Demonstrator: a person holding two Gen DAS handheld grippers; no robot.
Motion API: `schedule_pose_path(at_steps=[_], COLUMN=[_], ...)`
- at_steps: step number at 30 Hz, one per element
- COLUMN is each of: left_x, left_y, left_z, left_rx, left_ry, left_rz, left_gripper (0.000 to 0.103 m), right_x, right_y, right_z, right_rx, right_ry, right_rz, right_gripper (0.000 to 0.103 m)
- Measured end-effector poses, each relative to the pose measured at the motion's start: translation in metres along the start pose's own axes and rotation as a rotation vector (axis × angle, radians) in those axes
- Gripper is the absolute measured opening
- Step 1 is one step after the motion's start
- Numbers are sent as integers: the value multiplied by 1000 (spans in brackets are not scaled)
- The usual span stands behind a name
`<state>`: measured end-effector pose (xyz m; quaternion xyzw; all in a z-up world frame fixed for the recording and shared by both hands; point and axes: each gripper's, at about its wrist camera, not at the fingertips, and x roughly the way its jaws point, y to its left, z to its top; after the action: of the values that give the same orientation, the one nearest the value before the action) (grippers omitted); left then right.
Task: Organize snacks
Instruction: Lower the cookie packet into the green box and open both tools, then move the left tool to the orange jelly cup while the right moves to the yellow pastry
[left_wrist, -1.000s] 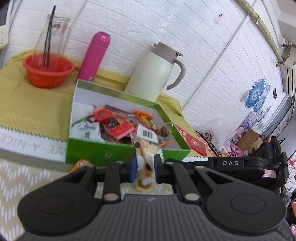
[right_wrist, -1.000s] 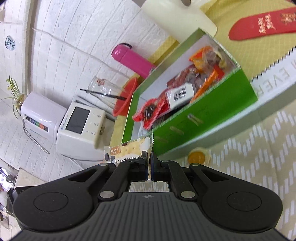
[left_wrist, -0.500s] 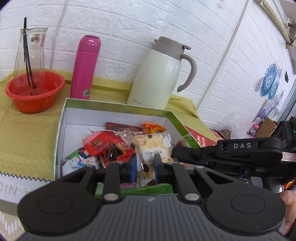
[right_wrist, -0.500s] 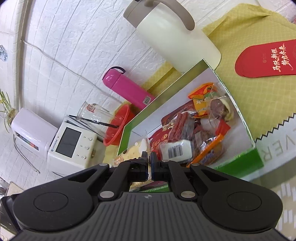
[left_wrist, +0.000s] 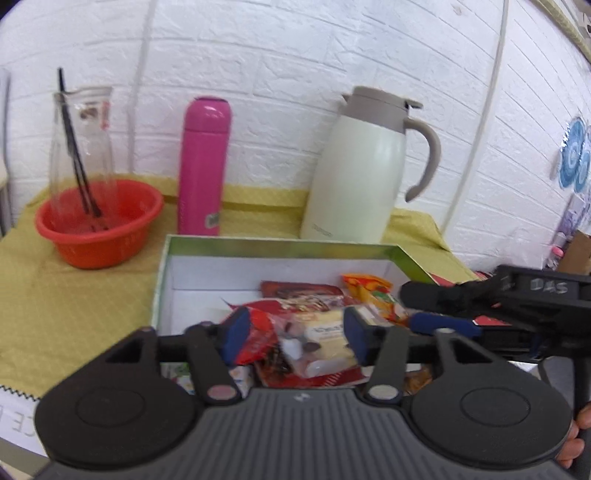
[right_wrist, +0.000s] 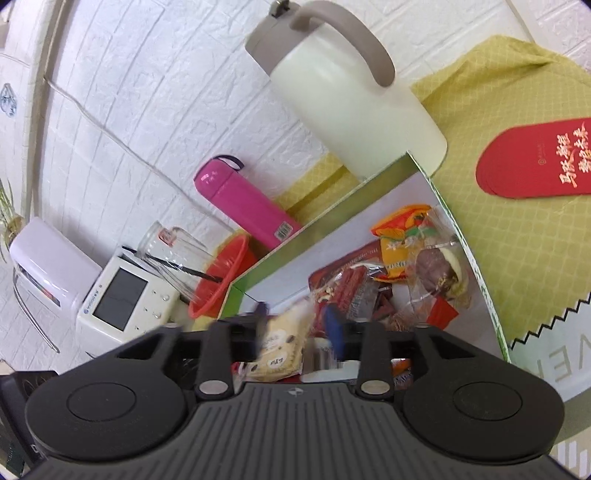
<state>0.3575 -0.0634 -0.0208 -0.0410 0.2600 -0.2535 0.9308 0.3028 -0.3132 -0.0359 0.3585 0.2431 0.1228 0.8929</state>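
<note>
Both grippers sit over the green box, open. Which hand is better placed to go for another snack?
Probably the right: the right gripper and left gripper have both just opened over the cream packet in the green box, but the right's jaws look wider.

We seem to be in a home: a cloth-covered bench (left_wrist: 74, 295) against a white brick wall (left_wrist: 295, 55), with a jug (left_wrist: 362, 166), a pink flask (left_wrist: 203, 166) and a snack box (left_wrist: 280, 245).

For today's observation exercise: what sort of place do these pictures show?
Probably a home dining or kitchen corner: a cream thermal jug, a pink flask and a snack box on a yellow-clothed table.
</note>
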Motion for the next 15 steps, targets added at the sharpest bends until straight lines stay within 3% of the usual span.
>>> schedule_pose_path(at_steps=[4,9,12,15], left_x=[-20,-75,-95,-93], left_y=[13,20,20,16], left_z=[-2,-23,-45,-65], left_rx=[-32,31,93,158], left_ry=[-33,-137,-157,-96], left_rz=[43,170,256,335], left_gripper=[57,67,72,74], right_x=[-16,-57,-74,-71], right_y=[22,46,54,55], right_z=[-1,-31,-59,-83], right_rx=[-138,-374,-531,-622], right_ry=[-8,-9,0,41], right_rz=[22,77,17,-93], right_gripper=[99,103,103,103])
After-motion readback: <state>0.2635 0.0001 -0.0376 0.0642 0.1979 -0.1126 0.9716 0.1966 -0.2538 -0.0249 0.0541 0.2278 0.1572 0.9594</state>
